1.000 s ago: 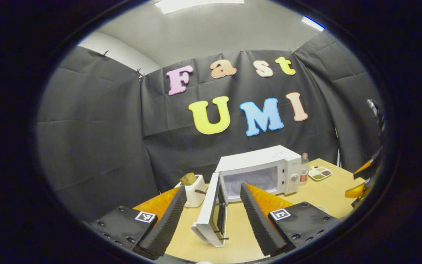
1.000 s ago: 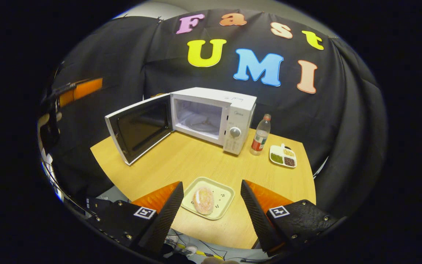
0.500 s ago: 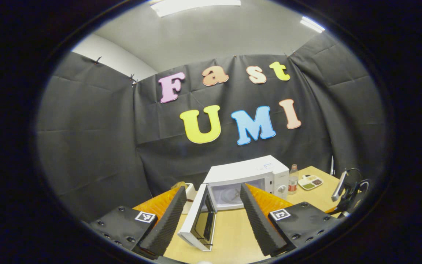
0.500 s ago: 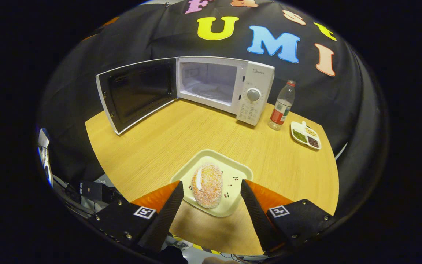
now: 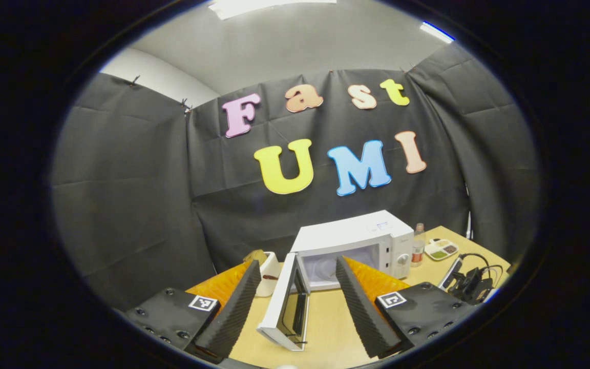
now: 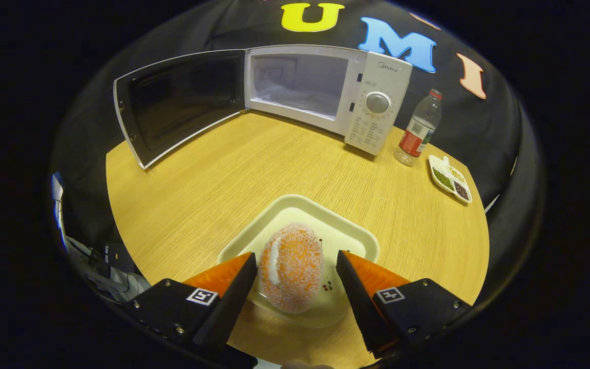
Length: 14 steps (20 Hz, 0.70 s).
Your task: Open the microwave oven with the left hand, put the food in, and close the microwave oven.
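Door point(image 6: 182, 102) is swung fully open to the left of the microwave point(image 6: 325, 87), cavity bare, so opening looks done. Step in hand is the pickup.

Left gripper point(image 5: 297, 302): jaws apart, holding nothing, pointed level at the door edge from well back, off the table point(image 6: 213, 179).

Food point(image 6: 291, 266) sits on the tray point(image 6: 346, 236) near the table's front edge, well apart from the microwave.

Right gripper point(image 6: 295, 292): tilted down over the tray, jaws apart and straddling the food. Can't tell if the left finger touches it; the right one is clear.

Next move, my read: close on the food or tray rim, lift level, carry to the cavity.

Bottle point(image 6: 418, 136) and dish point(image 6: 451, 177) sit far right, out of the path.
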Each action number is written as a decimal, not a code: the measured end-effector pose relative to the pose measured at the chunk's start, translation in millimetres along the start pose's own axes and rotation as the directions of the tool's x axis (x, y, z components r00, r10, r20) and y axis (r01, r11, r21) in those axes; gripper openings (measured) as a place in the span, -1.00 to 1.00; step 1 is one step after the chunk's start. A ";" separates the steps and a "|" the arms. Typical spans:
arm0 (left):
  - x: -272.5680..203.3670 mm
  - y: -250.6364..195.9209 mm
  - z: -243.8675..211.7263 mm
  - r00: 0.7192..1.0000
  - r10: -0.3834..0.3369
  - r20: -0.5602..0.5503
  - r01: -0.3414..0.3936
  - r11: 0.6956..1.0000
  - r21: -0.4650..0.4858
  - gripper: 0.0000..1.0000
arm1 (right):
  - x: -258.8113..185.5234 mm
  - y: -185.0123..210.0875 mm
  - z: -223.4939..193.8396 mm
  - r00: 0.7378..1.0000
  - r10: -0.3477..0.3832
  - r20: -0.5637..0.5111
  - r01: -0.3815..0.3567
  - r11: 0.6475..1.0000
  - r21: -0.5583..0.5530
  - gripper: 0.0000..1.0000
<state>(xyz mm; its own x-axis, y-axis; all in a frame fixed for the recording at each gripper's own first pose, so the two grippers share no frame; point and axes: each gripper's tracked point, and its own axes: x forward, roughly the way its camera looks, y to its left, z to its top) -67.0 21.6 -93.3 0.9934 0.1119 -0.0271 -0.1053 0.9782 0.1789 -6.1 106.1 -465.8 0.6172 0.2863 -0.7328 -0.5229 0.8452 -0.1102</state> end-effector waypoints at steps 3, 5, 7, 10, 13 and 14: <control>7.5 3.8 -8.0 1.000 -0.004 -0.018 0.004 1.000 -0.011 1.00 | 7.6 -0.1 -1.5 1.000 0.002 -0.023 -0.002 1.000 0.016 0.94; 11.0 8.9 -8.0 1.000 -0.003 -0.019 0.003 1.000 -0.007 0.94 | 9.5 0.6 0.4 1.000 0.005 -0.026 -0.004 0.999 0.032 0.93; 14.2 10.5 -7.7 1.000 -0.006 -0.017 0.005 1.000 -0.011 1.00 | 13.3 -0.9 -1.4 0.999 0.005 -0.041 -0.004 0.999 0.035 0.92; 18.3 12.2 -5.9 1.000 -0.016 -0.010 0.015 1.000 -0.021 1.00 | 16.3 1.8 -1.6 0.997 0.026 -0.067 -0.023 0.999 0.039 0.55; 22.6 9.8 -3.4 0.999 -0.036 -0.001 0.036 0.999 -0.040 1.00 | 16.6 -0.6 -1.6 0.996 0.034 -0.086 -0.030 0.998 0.047 0.44; 23.1 8.8 -2.1 0.999 -0.044 0.003 0.044 0.998 -0.050 1.00 | 16.6 0.7 -1.2 0.995 0.048 -0.093 -0.043 0.997 0.057 0.27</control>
<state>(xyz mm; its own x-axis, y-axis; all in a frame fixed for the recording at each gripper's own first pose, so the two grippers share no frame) -45.1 33.2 -94.4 0.9971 0.0686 -0.0319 -0.0640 0.9897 0.1279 3.1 110.8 -478.9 0.5344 0.2835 -0.7962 -0.5148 0.8564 -0.0406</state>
